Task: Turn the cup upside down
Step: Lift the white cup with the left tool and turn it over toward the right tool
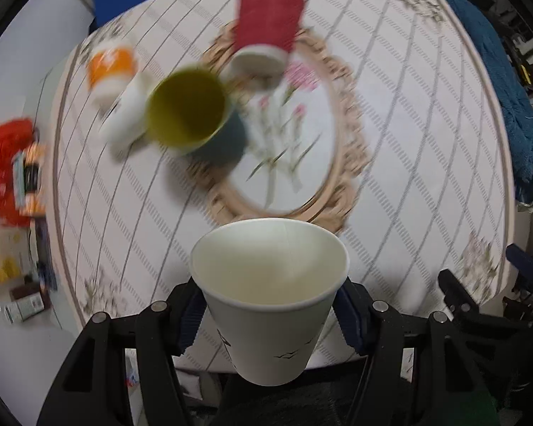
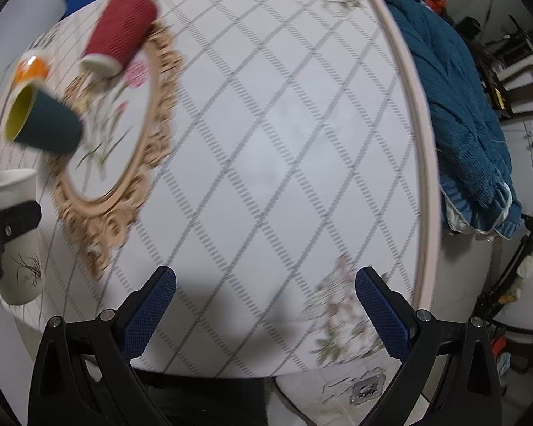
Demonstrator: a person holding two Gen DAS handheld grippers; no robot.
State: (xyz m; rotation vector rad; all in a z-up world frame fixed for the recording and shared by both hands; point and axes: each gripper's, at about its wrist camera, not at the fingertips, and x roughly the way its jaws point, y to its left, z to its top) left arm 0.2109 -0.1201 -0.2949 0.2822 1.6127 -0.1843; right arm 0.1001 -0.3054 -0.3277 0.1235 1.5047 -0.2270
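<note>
You've got the white paper cup with little bird prints [image 1: 270, 305] pinched between your left gripper [image 1: 268, 314] pads at 6 o'clock in the left wrist view, mouth up and lifted off the round table with the diamond-check cloth [image 2: 266, 142]. Your right gripper [image 2: 264, 314] is spread wide with nothing in it. Looks like you're mid-carry, so next I'd roll that wrist over and set the cup down rim-first on a bare patch, away from the red ribbed paper cup [image 1: 268, 21] at 12 o'clock.

Red cup [image 2: 119, 32], dark cup [image 2: 46, 126] and orange cup [image 1: 112, 67] crowd the worktop's [image 2: 284, 142] far left, around the oval mat [image 2: 124, 163]. Right of the mat, open cloth to the edge.
</note>
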